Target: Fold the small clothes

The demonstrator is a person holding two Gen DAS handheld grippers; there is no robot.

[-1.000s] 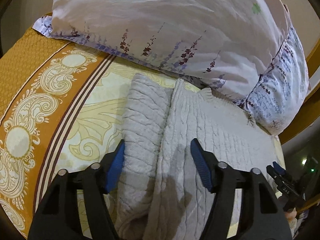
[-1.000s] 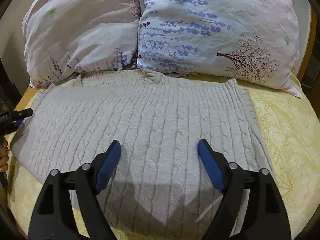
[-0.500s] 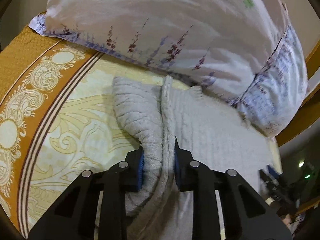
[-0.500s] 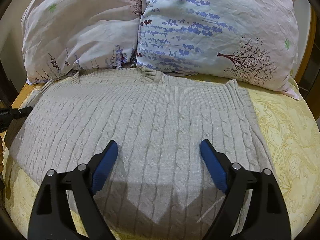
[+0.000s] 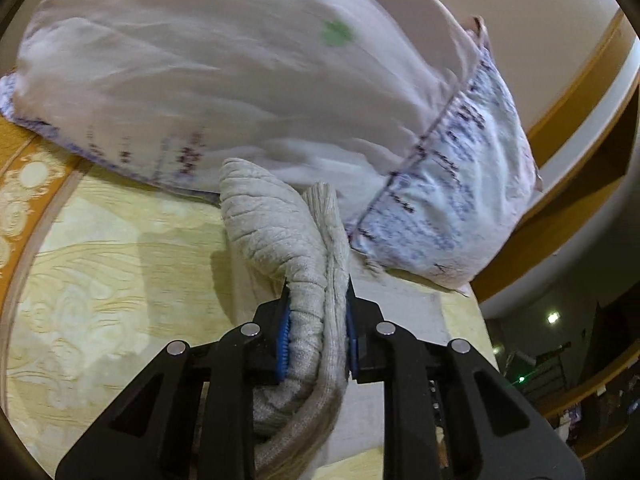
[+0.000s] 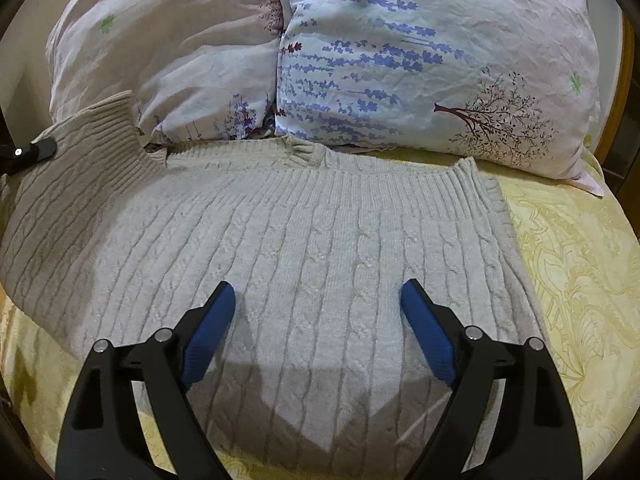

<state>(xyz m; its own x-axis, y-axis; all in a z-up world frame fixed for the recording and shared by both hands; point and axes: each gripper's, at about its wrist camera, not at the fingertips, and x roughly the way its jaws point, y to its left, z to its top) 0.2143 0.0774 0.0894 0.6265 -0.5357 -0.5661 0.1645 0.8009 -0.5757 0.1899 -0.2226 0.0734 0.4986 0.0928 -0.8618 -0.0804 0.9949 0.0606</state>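
Your left tongs (image 5: 316,328) are pinching a bunched edge of the grey cable-knit sweater (image 6: 304,264); blue pads (image 5: 282,338) pressed into the knit on both sides, w/ the fabric rising up out of the grip as a thick fold. In the right wrist view that same corner of the sweater, ribbed cuff end up, is lifted off the bed at far left, w/ the tip of your left tongs just showing against it. Rest of the sweater lies flat on the yellow patterned bedspread (image 6: 580,280), ribbed hem toward the pillows, its top edge touching them.

Your right tongs (image 6: 318,312) are spread wide, holding nothing, blue pads (image 6: 428,340) hovering over the mid-lower part of the sweater; can't tell if the tips touch the knit. Their shadow falls on the fabric btwn and below the fingers.

Two pillows sit at the head of the bed: pale pink one (image 6: 168,48) on the left, light blue one w/ purple flowers and a tree print (image 6: 432,56) on the right, side by side and touching. Left wrist view is motion-blurred, so pillow print there is hard to read. Orange bedspread border (image 5: 24,168) shows at that view's left edge.
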